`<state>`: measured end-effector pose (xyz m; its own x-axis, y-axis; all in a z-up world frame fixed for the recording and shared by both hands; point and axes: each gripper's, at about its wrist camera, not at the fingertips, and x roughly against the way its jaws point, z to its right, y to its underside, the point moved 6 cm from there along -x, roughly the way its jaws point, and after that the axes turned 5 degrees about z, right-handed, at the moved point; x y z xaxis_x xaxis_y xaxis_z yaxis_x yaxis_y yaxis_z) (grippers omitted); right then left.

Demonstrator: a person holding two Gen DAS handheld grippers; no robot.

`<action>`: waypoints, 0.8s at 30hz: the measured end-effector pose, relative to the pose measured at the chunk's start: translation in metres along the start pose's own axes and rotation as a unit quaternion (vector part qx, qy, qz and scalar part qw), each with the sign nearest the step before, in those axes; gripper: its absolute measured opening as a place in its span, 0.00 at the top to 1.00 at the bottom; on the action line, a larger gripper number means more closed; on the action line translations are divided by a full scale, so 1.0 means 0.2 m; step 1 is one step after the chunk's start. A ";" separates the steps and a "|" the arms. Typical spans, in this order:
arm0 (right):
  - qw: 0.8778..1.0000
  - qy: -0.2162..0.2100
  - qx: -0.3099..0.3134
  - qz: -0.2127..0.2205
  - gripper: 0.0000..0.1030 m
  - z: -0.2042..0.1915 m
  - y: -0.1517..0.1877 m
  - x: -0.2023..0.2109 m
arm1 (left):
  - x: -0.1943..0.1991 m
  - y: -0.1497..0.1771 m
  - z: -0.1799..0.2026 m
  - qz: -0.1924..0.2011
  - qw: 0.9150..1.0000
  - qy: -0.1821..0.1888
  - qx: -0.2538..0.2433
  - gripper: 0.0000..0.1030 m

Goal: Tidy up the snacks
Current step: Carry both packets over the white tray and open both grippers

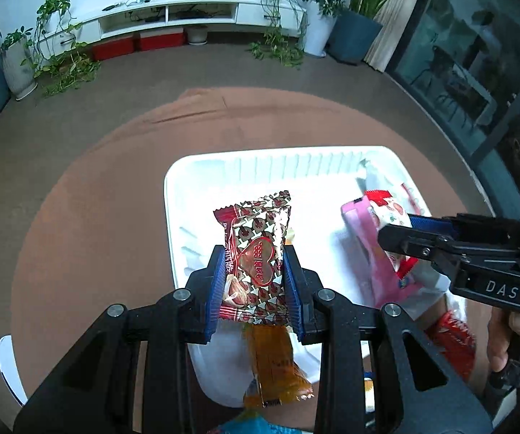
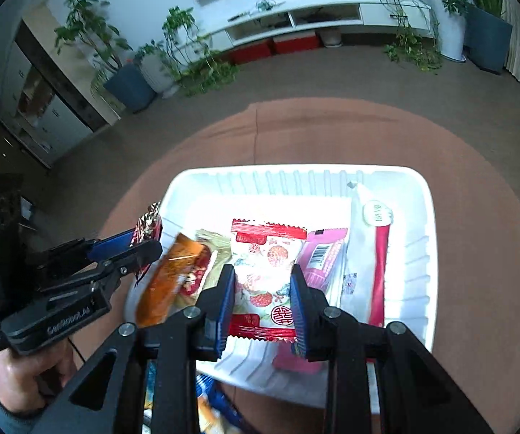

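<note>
Brown round tabletop [image 2: 477,217] spreads wide beyond the white tray [image 2: 419,195], bare ahead of both my grippers. My left gripper [image 1: 254,282] is clamped on a glossy red-and-gold heart-print packet [image 1: 256,253], held over the tray's near-left corner. My right gripper [image 2: 261,307] pinches a white-and-red lychee-print packet [image 2: 265,271] above the tray, with a pink packet [image 2: 323,256] and a long white-red pouch [image 2: 368,253] lying to its right and an orange wrapper [image 2: 169,282] to its left.

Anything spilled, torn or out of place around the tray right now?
Nothing spilled or torn. One oddity: the orange packet lies tilted across the white tray's left rim, half in, half out. The left gripper holds a heart-print packet and the right gripper a red-and-white packet, both above the tray.
</note>
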<state>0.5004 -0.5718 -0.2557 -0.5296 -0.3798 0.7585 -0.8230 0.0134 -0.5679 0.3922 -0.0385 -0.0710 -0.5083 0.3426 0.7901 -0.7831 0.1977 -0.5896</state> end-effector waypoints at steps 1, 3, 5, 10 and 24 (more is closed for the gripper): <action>1.000 0.003 0.002 -0.002 0.70 -0.01 0.01 -0.02 | -0.02 0.03 0.01 -0.002 1.000 0.002 0.003 0.71; 1.000 0.007 0.006 -0.009 0.69 -0.01 0.01 -0.06 | -0.06 0.05 0.01 -0.007 1.000 0.000 0.006 0.71; 1.000 0.014 0.013 -0.017 0.69 -0.02 0.03 -0.11 | -0.10 0.05 0.01 -0.011 1.000 0.001 0.008 0.71; 0.999 0.031 0.023 -0.030 0.69 -0.03 0.05 -0.19 | -0.17 0.06 -0.01 -0.012 1.000 0.001 0.014 0.68; 0.999 0.033 0.021 -0.015 0.53 -0.02 0.05 -0.09 | -0.01 0.12 0.02 0.030 0.999 0.006 0.017 0.29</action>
<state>0.5008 -0.5609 -0.2749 -0.5184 -0.3183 0.7937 -0.8301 -0.0356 -0.5565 0.3735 -0.0376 -0.0870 -0.5504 0.3648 0.7510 -0.7628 0.1459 -0.6300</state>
